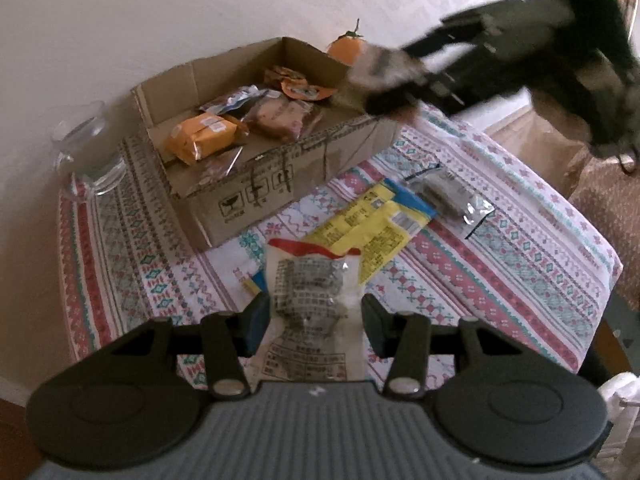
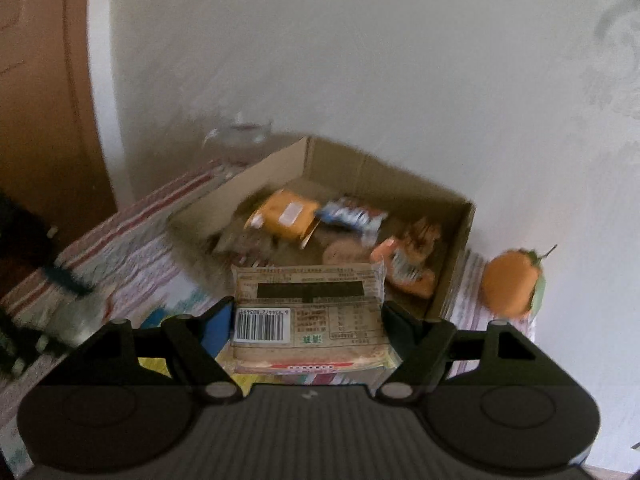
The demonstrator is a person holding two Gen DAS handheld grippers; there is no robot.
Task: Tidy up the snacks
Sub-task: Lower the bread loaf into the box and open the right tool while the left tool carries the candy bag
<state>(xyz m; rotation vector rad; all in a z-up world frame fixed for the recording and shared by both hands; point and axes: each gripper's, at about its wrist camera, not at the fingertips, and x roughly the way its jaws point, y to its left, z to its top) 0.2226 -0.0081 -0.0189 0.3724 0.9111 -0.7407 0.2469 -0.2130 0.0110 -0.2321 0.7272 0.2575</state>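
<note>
1. cardboard box [image 1: 256, 184], open at the top, sits on the patterned cloth of the counter [image 1: 520, 264] against a pale wall, with several snacks already inside it: an orange packet [image 1: 202, 136], a clear-wrapped brown cake [image 1: 278, 118], a silvery wrapper [image 1: 236, 100] and small orange sachets [image 1: 298, 82].
2. left tool [image 1: 316, 316] is clamped on a white packet with a red top edge [image 1: 314, 276], its two pads pressing the packet's sides; the packet hangs over the counter in front of the box.
3. on the counter just beyond that packet lies a yellow-and-blue packet [image 1: 372, 224], and just beside it, to the right, a clear wrapper with dark contents [image 1: 448, 196].
4. right tool [image 2: 308, 320] grips a flat tan packet with a barcode label [image 2: 308, 300], one finger on each side; the packet is held above the near edge of the box, at the box's right end as the right wrist view shows it.
5. in the left wrist view the right tool appears as a dark blurred shape above the far right corner of the box.
6. an orange fruit with a leaf [image 2: 512, 282] stands on the counter just outside the box's right wall.
7. a clear glass vessel [image 1: 88, 152] stands on the counter beside the box's left end, close to the wall.
8. a brown door [image 2: 44, 92] shows at the left of the right wrist view.
</note>
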